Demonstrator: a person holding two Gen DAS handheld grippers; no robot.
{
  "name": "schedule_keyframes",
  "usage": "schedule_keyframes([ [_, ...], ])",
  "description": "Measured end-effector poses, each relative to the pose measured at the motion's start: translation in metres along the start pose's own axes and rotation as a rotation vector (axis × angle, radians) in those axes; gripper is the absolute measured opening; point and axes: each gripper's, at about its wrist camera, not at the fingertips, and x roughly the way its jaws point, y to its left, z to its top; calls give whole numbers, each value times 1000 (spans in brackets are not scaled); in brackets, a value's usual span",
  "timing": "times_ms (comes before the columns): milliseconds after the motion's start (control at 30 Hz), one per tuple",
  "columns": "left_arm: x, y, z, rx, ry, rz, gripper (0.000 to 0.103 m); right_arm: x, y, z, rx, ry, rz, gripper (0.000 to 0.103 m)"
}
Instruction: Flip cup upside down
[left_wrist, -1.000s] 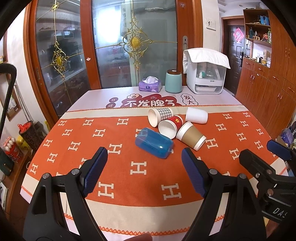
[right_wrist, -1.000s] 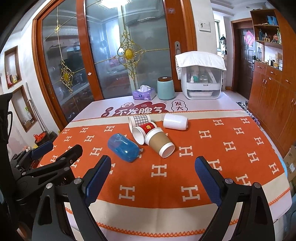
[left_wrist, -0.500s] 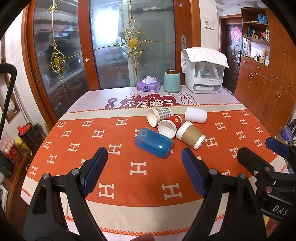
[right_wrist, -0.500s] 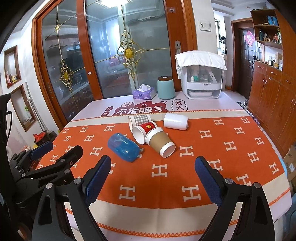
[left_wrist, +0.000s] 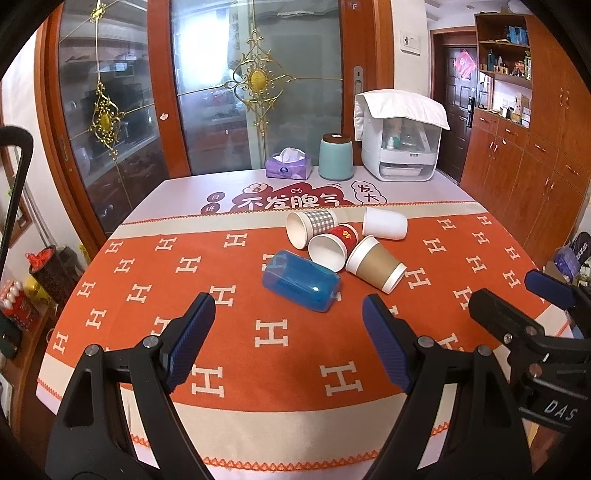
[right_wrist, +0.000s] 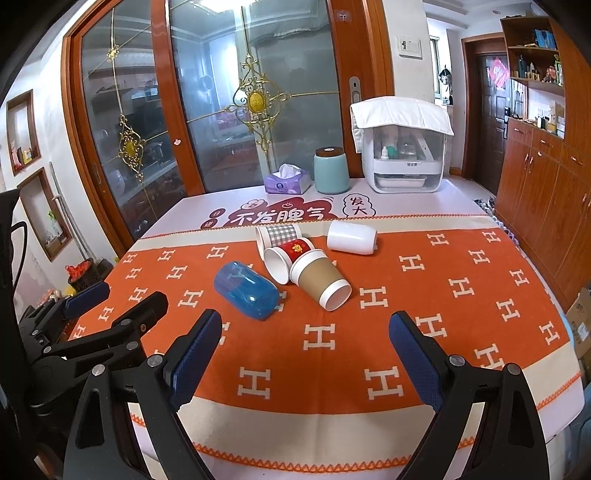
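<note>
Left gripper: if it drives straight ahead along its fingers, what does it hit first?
Likely the blue cup. It lies on its side between and beyond the open left gripper, with only tablecloth before it. Depth is hard to judge through the fisheye.

Glossy translucent plastic blue cup (left_wrist: 300, 280), matt paper brown cup (left_wrist: 375, 264), woven cloth tablecloth (left_wrist: 155, 295).

My left gripper (left_wrist: 288, 339) edges slightly nearer the blue cup (left_wrist: 300, 280) and tilts upward a touch; my right gripper (right_wrist: 304, 354) barely shifts.
</note>
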Motion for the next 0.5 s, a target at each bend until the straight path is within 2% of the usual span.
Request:
schedule_keyframes([
  [233, 18, 2, 1, 58, 48, 4, 80, 16, -3, 3, 14, 36, 3, 93],
  [500, 51, 7, 8, 151, 66, 29, 80, 62, 1, 11, 12, 102, -10, 93],
])
